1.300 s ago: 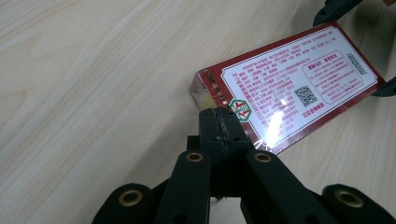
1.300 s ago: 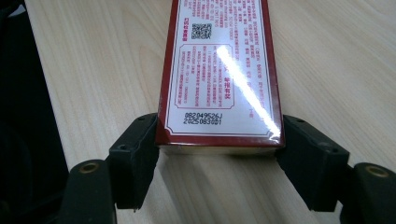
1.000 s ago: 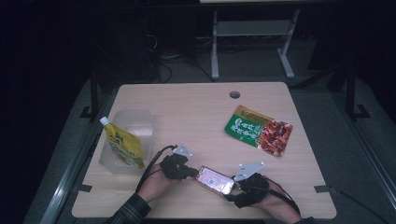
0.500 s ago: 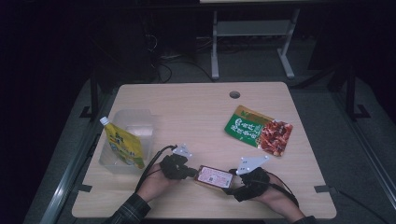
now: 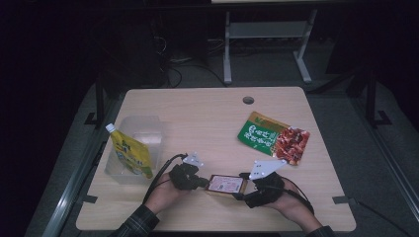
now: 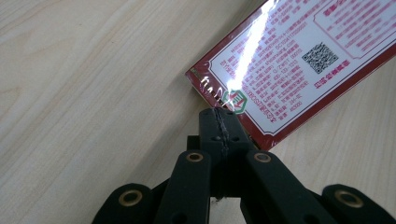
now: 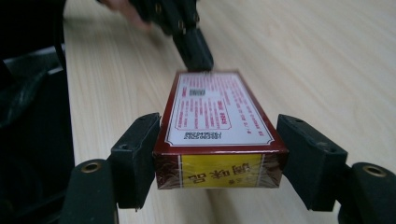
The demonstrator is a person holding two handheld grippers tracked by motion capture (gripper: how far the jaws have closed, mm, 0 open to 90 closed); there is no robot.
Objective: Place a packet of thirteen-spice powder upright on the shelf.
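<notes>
Lying flat near the front edge of the light wooden table (image 5: 207,113), the small dark-red cardboard box wrapped in shiny film (image 5: 226,184) rests between the two grippers. The left gripper (image 6: 219,116) has its jaws pressed fully together, and the tips touch the short end of the box, so it pushes or steadies more than it grips. The right gripper (image 7: 219,154) has its jaws apart, one on each long side of the box at the yellow end; the left jaw touches the side, while the right jaw seems just beside it, so I cannot tell if the hold is firm.

I judge the box to be light and stiff, with flat sides that suit a squeeze across the width. The film reflects light strongly and is probably slippery, so a hold near the middle of the long sides should be safer than one at the corner.

Farther away on the table are a clear plastic container (image 5: 143,133), a yellow pouch with a white cap (image 5: 129,154) leaning against it, and a green and red flat snack packet (image 5: 273,137).
</notes>
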